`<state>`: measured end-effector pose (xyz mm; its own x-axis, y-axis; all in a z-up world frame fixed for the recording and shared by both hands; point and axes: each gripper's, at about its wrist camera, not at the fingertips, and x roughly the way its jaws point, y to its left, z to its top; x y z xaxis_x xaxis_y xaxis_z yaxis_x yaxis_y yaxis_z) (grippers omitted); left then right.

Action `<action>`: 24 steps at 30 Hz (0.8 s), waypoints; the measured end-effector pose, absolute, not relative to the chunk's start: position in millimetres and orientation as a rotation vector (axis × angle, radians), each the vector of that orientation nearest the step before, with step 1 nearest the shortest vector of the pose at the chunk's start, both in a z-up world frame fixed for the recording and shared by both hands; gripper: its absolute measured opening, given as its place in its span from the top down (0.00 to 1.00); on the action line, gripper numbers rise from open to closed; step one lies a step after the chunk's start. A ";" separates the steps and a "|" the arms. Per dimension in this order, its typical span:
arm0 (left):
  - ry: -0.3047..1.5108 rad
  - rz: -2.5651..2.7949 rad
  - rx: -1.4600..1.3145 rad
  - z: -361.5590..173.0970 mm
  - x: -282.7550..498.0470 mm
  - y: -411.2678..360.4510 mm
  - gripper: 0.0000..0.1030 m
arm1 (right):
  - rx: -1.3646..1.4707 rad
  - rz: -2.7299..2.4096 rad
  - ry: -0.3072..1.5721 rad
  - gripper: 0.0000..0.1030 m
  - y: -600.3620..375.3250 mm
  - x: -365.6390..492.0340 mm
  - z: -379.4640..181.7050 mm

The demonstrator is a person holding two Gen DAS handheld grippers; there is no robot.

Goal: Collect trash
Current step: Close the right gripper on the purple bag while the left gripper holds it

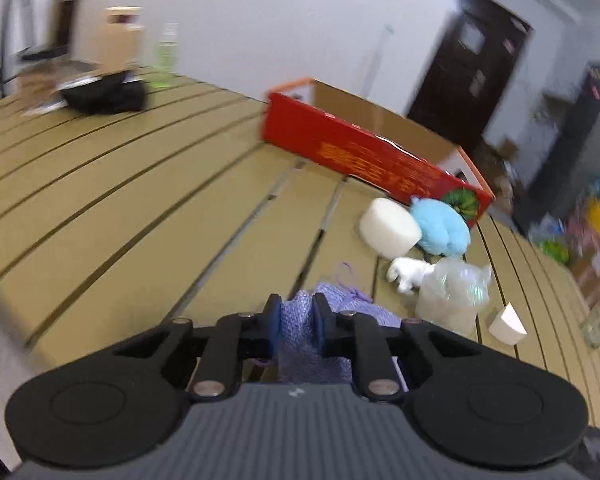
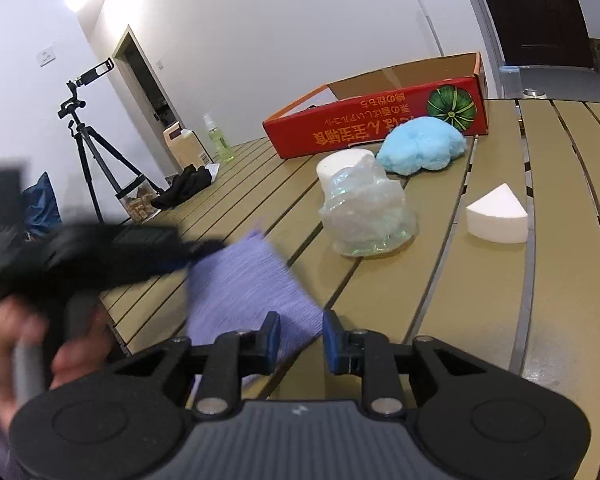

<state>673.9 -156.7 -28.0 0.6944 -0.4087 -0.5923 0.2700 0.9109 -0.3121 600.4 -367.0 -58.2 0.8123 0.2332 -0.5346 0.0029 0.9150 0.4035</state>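
The purple mesh bag (image 1: 296, 328) is the thing the next move turns on: it hangs pinched between the pads of the left tongs (image 1: 296, 322), which are clenched on its bunched upper edge, and its flat body trails down and toward the near edge of the worktop (image 1: 100, 184). From the right wrist the same bag (image 2: 244, 280) shows as a slanting sheet, its long axis running from the left tongs (image 2: 172, 258) at its upper left down toward the right tongs (image 2: 301, 338). The bag's lower corner lies in the gap between the right tongs' jaws, but the blue pads stand apart from the cloth, so I read the right tongs as released and the nearer one to take that free corner. Outward from the bag, beyond it, sit a crumpled clear plastic wrap (image 2: 366, 216), a white foam cylinder (image 1: 390, 226) just behind the wrap, a blue fluffy lump (image 2: 420, 148) further back, and a white foam wedge (image 2: 498, 216) to the wrap's right. Farthest from the bag stands the red cardboard box (image 2: 376, 124), open-topped, with the blue lump against its front wall. With both tongs at the bag, spreading its mouth looks the likely step before any scrap goes in.
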 end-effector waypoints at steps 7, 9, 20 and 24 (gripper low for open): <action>0.599 -0.276 -0.285 -37.2 620.6 -123.3 0.83 | 0.354 0.123 0.600 0.77 -348.0 592.9 -52.0; 0.597 -0.270 -0.313 -38.0 620.9 -115.5 0.83 | 0.356 0.168 0.589 0.77 -345.1 585.4 -48.0; 0.602 -0.183 -0.404 -48.6 637.2 -108.8 0.86 | 0.281 0.305 0.627 0.75 -319.1 575.2 -50.5; 0.608 -0.177 -0.419 -49.7 644.6 -111.4 0.87 | 0.423 0.345 0.566 0.75 -338.2 569.6 -42.7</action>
<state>644.6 -111.4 -49.7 0.8090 -0.2815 -0.5160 0.0387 0.9015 -0.4311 569.6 -338.2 -42.7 0.7914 0.4240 -0.4403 -0.1966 0.8586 0.4735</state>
